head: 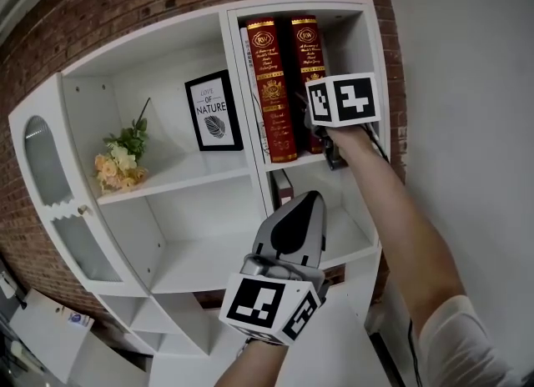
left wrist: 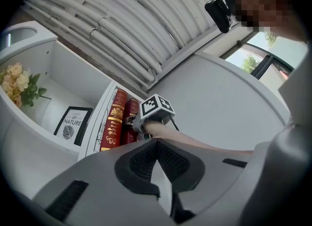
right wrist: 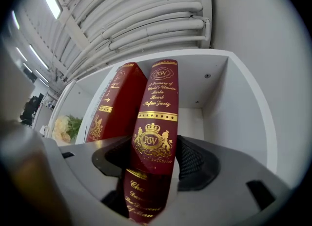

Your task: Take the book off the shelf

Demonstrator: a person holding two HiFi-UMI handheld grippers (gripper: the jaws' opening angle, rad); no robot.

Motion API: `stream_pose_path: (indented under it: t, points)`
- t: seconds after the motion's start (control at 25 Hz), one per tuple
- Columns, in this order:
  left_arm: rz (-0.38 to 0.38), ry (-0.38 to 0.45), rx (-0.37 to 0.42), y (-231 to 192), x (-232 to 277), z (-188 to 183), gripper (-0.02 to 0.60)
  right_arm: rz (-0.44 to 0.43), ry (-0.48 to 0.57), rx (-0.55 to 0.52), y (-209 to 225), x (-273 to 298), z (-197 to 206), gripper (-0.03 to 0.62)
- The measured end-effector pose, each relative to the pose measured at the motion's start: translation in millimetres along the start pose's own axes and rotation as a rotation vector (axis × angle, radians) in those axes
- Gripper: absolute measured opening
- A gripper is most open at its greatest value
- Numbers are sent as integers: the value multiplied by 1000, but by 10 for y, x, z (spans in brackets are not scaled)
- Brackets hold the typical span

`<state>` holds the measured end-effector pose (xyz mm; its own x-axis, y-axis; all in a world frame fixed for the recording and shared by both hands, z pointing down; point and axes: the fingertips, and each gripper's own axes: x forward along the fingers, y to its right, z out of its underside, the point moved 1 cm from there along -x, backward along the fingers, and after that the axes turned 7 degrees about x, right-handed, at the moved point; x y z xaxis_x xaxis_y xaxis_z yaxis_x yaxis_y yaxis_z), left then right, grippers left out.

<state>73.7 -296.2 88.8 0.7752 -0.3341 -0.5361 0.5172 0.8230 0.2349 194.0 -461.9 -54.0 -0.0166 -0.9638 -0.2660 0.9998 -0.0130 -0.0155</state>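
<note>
R tool (head: 326, 138) (right wrist: 151, 167) is up in the top-right bay of the shelf (head: 197, 178), pinching the book (head: 306, 50) (right wrist: 157, 118); in the right gripper view a black pad sits on each side of the dark-red spine, low down near the gold RW crest, w/ more gold lettering running on below the pads; book stands roughly upright on the bay floor, not out of the shelf yet; bay's right wall is well clear on the tool's right side.

2nd book (head: 270, 85) (right wrist: 115, 102), also red w/ gold, stands just left of the R tool, right beside the gripped one; can't tell if they touch.

L tool (head: 309, 203) (left wrist: 158, 165) hangs below the R tool, in front of the lower shelves; its jaws are pressed together to a point, nothing between them; it touches nothing. In the left gripper view the R tool's marker cube and the person's forearm (left wrist: 195, 142) show just above the L tool's tips.

Further left of both tools, in the wide middle bay: a black frame (head: 214, 111) (left wrist: 73, 123) reading "LOVE OF NATURE" leans at the back; flowers (head: 119, 160) (left wrist: 18, 82) sit at the far-left end of the same board; brick wall (head: 100, 10) behind the unit.
</note>
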Motion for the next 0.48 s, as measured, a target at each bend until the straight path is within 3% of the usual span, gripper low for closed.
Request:
stream_pose_path:
  t: [0.48]
  points:
    - [16,-11,-28,127,-77,76,12,-56,104,34,-23,-647,-156,267]
